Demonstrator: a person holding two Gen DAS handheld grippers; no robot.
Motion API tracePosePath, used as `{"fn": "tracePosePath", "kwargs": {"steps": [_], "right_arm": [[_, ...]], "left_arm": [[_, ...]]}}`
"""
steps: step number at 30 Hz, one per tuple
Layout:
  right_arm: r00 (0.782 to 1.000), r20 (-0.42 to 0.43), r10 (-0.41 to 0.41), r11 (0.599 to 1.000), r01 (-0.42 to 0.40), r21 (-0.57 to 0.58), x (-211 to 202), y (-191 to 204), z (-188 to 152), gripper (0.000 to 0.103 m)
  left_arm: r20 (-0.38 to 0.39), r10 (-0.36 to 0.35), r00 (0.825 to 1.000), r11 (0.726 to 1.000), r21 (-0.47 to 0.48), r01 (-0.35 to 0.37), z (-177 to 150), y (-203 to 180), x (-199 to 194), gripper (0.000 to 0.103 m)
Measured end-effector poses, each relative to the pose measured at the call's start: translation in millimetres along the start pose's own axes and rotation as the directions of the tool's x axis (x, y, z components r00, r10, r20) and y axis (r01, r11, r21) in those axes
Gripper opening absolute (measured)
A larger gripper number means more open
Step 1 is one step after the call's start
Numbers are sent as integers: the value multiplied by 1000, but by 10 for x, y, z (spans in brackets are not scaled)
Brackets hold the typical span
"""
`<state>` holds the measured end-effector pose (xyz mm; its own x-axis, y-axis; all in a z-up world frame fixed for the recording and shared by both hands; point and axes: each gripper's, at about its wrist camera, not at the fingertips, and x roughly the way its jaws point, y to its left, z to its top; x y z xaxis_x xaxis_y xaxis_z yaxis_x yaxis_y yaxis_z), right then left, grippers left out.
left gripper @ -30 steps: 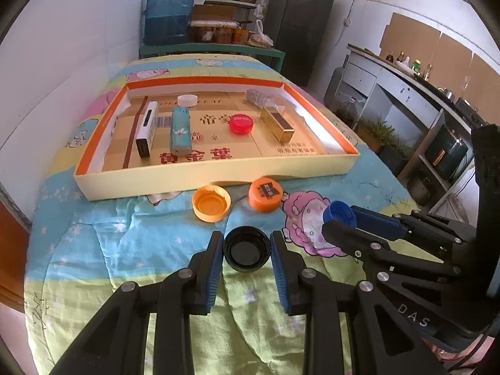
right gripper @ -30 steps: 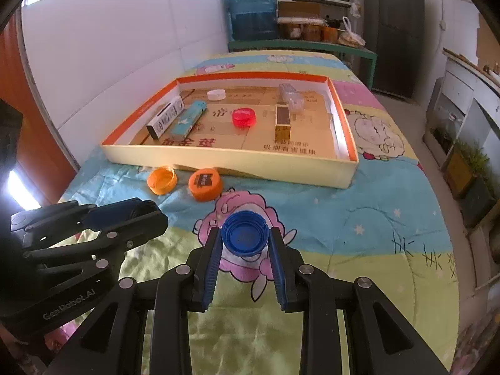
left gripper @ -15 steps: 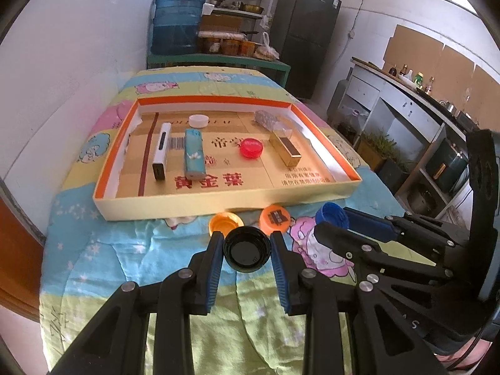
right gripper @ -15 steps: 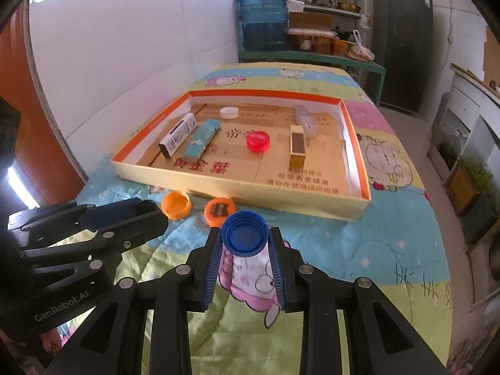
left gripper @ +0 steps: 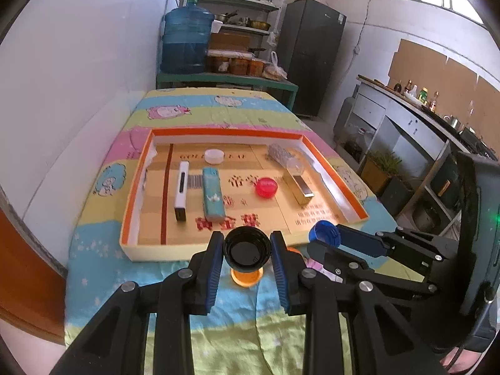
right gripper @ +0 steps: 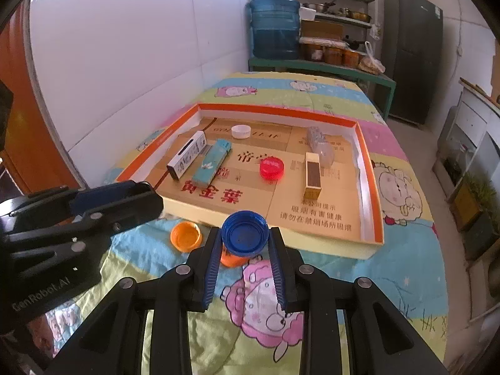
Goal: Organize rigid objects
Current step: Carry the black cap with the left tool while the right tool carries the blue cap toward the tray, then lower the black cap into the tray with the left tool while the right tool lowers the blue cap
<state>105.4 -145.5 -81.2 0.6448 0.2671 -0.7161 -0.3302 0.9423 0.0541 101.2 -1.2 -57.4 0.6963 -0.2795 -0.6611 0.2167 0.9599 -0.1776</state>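
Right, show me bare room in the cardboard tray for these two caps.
The shallow cardboard tray is free along its near edge, and between the red round cap and gold rectangular box. Its left side is crowded: white box beside teal box.

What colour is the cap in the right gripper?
Blue. The cap shows best in the right wrist view, pinched in the right gripper.

1. Left wrist view sits just behind the left gripper [left gripper: 247,251], angled down and forward across the cartoon-print bedspread [left gripper: 103,250] toward the shallow cardboard tray [left gripper: 134,215].
2. Right wrist view looks along the right gripper [right gripper: 244,239], same downward tilt, from the right.
3. Both share the tray and each catches the other gripper at its edge.
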Motion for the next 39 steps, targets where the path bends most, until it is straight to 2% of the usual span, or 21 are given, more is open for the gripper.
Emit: {"fn": "tracePosePath", "kwargs": {"steps": [7,18,39], "right_arm": [[1000,6,-5,1000,5,11,39,-38,139,30],[999,-6,-34,999,34,36,78,-185,171,30],[995,-35,-96,989,99,106,207,-708,139,30]], "left_arm": [[5,1,1000,1000,-9,-1,91,38,35,31],[4,-22,1000,1000,-21,22,149,18,147,31],[-64,-38,997,999,12,39,286,-242,678,31]]}}
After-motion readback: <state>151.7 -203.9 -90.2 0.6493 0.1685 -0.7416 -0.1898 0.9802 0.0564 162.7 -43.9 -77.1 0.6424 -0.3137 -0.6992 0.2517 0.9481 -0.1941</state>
